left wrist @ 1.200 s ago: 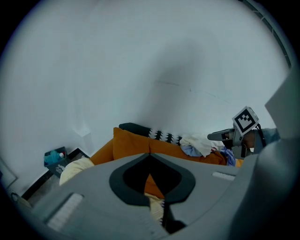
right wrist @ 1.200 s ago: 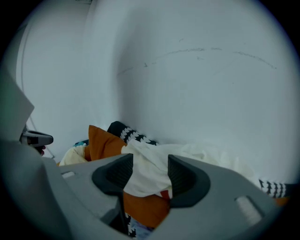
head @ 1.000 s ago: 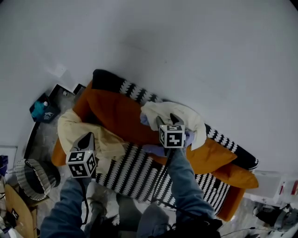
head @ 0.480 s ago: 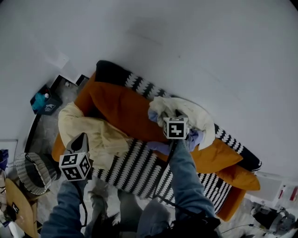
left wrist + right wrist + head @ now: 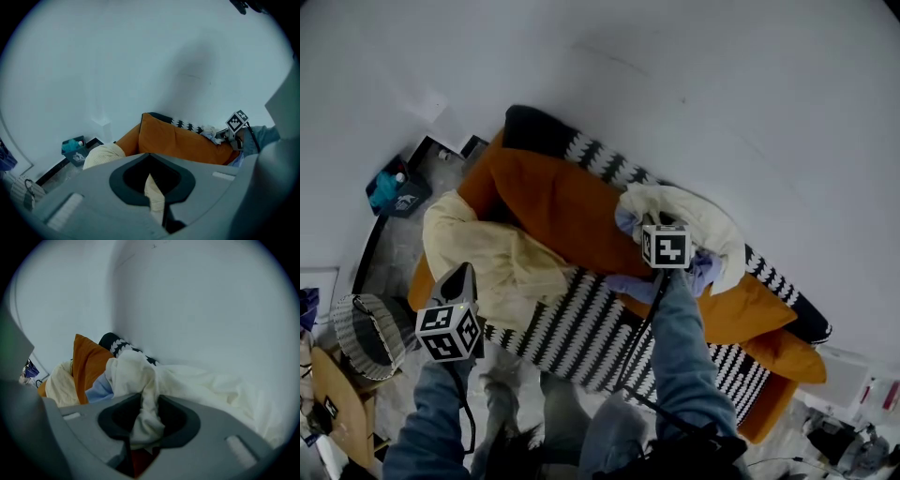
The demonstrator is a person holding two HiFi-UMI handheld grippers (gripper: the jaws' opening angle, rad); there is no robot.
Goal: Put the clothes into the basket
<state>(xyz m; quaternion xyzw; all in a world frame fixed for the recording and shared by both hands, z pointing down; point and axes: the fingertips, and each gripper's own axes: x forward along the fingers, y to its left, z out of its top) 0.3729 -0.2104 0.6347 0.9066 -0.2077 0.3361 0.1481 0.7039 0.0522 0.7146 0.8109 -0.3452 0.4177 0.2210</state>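
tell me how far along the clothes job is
Done: nothing yet; no clothing shows in the basket. In hand: the left tool is shut on the yellow garment, and the right tool has just been closing its jaws onto the white garment between them. Left: carry both to the basket, then the blue garment on the sofa.

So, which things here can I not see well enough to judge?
- Basket, head view: small, dark, at the left edge; contents unclear.
- Blue garment, head view: mostly under the white garment and the sleeve.
- Cream garment, left gripper view: largely hidden behind the left claw.
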